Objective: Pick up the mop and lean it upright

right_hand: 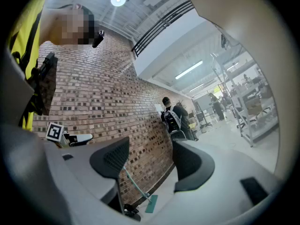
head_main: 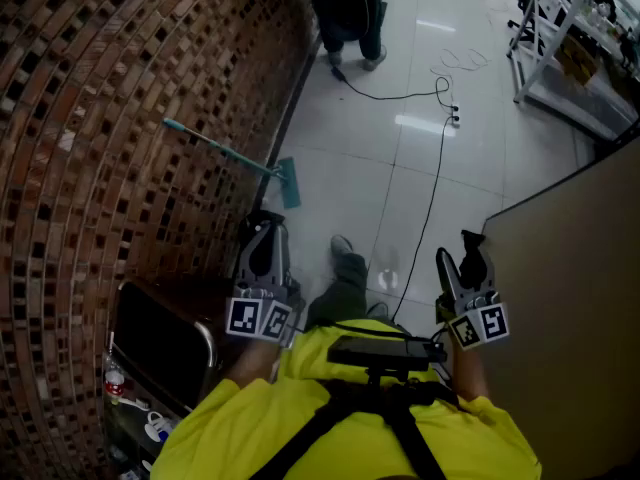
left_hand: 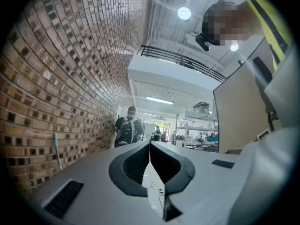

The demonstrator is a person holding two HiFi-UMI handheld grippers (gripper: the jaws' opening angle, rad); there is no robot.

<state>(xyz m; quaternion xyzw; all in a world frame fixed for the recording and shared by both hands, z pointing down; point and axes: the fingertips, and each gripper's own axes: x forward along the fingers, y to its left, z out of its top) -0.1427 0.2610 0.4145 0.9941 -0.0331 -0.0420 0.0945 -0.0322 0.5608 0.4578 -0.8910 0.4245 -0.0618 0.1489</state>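
Note:
The mop leans tilted against the brick wall, its teal handle running down to a flat teal head on the floor. It also shows through the right gripper's open jaws as the mop, farther off. A strip of its handle shows at the left of the left gripper view. My left gripper is shut with nothing in it and is held in front of my chest, short of the mop. My right gripper is open and empty, well to the right of the mop.
The brick wall fills the left side. A person with a backpack stands farther along it. A black cable crosses the tiled floor, metal shelving is at the far right, a beige panel is beside my right gripper, and a dark cabinet is at my left.

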